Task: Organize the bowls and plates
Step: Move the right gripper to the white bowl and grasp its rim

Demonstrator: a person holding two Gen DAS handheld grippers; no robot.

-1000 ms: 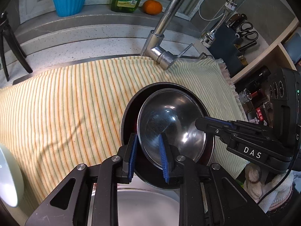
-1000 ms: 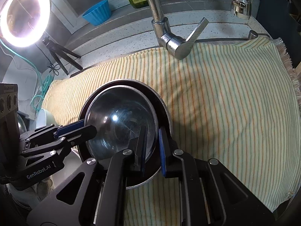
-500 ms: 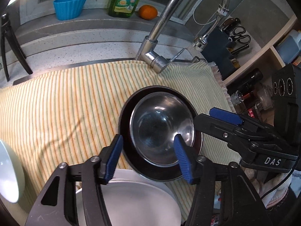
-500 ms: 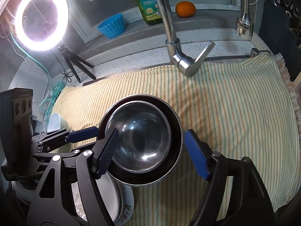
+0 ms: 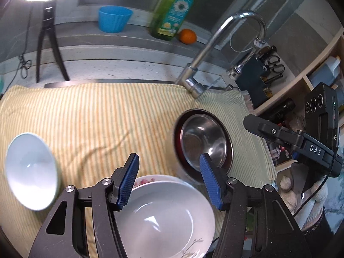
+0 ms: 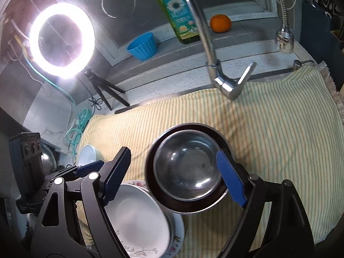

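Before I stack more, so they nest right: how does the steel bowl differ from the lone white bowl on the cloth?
The steel bowl is shiny metal; the white bowl is glossy white. The steel bowl sits nested in a dark bowl; the white bowl stands alone on the striped cloth. Both are round, upright and empty.

Each scene was viewed from a fisheye camera mounted behind a tool, angled steeply down and close over the striped cloth [image 5: 90,116]. The steel bowl [image 5: 204,142] in its dark dish, the faucet [image 6: 225,83] and the white bowl [image 6: 137,217] were shared by both views.
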